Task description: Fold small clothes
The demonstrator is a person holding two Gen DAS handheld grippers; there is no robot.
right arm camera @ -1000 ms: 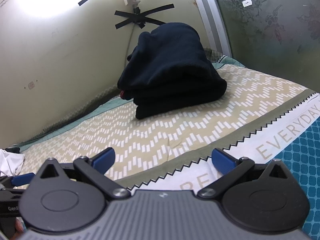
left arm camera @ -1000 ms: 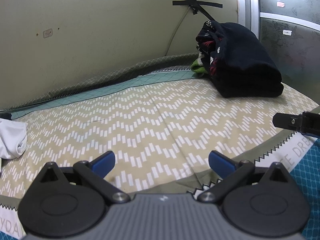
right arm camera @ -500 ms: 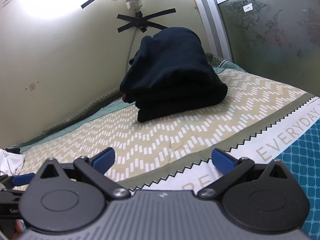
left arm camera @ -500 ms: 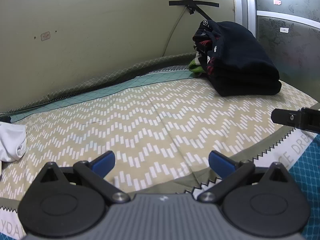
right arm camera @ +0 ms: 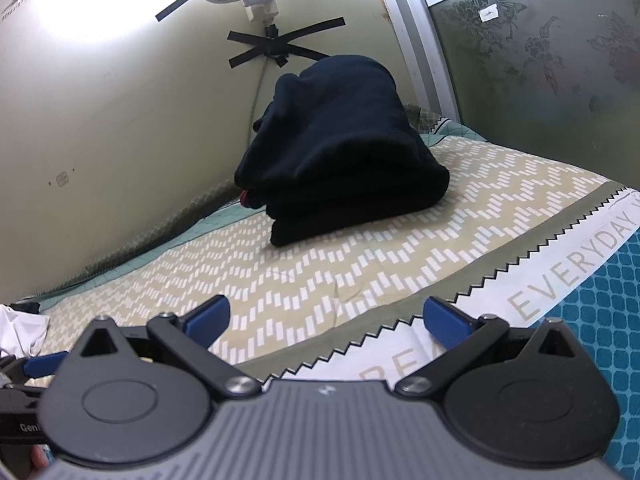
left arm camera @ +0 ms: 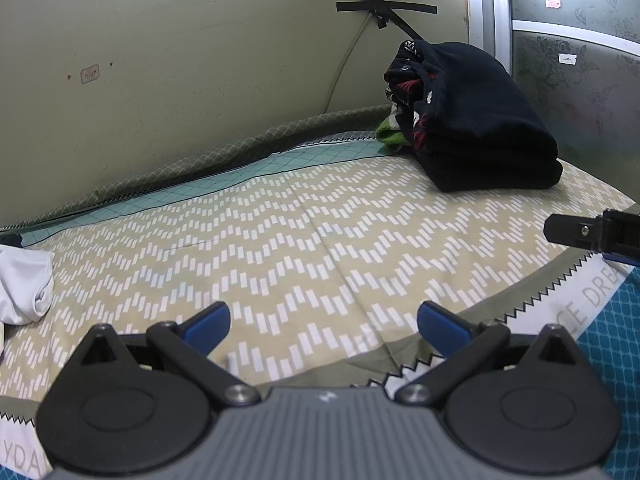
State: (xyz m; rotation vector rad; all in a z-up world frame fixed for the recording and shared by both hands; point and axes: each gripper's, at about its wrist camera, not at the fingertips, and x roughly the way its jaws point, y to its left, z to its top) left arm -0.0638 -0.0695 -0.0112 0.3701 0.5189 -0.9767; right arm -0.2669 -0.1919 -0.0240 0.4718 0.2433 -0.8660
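Stack of folded clothes [right arm camera: 340,152], wall corner, white garment [left arm camera: 24,284]

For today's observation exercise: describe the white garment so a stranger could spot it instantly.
Start at the bed's zigzag-patterned sheet. Follow it away from the dark folded stack to the far left edge. There lies the white garment, crumpled, the only pale, unfolded cloth.

Folded stack [left arm camera: 484,120] lies far right on the bedspread [left arm camera: 280,232]; crumpled garment [left arm camera: 24,284] far left.
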